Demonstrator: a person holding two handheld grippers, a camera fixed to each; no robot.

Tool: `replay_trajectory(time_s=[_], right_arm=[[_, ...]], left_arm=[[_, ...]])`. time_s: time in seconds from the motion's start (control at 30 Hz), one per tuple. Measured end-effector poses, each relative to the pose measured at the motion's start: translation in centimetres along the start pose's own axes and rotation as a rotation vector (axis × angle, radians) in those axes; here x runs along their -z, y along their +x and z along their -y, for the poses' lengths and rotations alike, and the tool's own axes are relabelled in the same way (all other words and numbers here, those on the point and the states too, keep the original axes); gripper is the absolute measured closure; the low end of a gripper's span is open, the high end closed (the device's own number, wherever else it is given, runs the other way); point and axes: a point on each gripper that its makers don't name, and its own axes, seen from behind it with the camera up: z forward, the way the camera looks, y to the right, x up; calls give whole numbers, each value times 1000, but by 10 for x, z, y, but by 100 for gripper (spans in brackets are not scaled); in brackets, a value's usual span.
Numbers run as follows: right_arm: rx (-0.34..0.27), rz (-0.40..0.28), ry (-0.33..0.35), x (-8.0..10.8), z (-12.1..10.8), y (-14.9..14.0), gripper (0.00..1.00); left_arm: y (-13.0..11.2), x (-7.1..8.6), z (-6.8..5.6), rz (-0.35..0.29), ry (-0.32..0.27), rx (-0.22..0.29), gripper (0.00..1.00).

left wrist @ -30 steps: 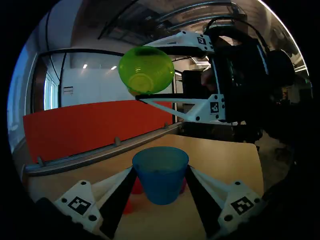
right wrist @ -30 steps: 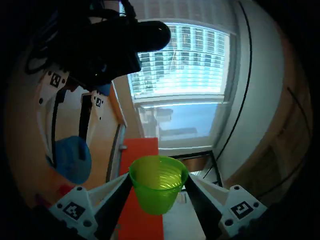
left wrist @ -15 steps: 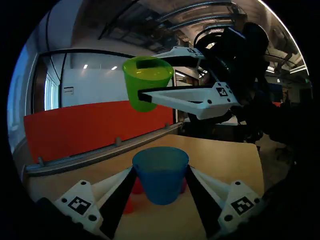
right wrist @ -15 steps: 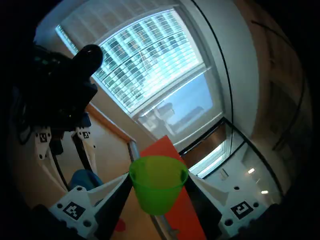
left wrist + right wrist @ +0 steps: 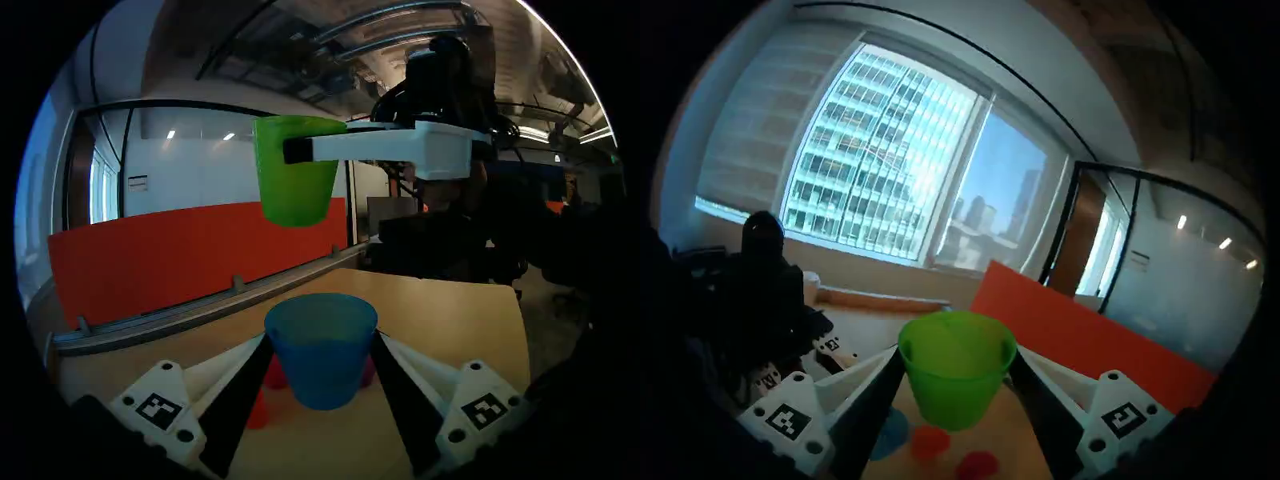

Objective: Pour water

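Your left gripper [image 5: 321, 344] clamps the blue cup [image 5: 321, 364] low over the table [image 5: 448, 312]; your right gripper [image 5: 958, 356] clamps the green cup [image 5: 958, 392] — upright, higher and farther off. Pouring stage, I judge — next, tip its rim over the blue; contents unclear.

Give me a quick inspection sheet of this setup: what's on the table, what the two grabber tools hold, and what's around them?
Surface: light wooden table.
Job's things: blue cup, upright, low over the table; green cup, upright, held higher; water cannot be made out.
Clutter: small red pieces on the table below the cups.
Grippers: left gripper shut on the blue cup; right gripper shut on the green cup.
Cables: black cables behind the right gripper.
Surroundings: orange panel along the table's edge, glass wall, large window facing high-rises.
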Motion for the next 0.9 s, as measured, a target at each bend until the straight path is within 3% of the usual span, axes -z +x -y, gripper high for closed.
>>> replay_trajectory(time_s=[0.2, 0.33, 0.9], right_arm=[[-179, -11, 41, 2, 8, 4, 10], [-249, -24, 56, 4, 7, 7, 10], [-253, -16, 19, 33, -4, -7, 10]], left_arm=[[1, 1, -2, 1, 0, -5, 15], [1, 1, -2, 3, 2, -6, 15], [-4, 4, 6, 15, 30, -16, 15]])
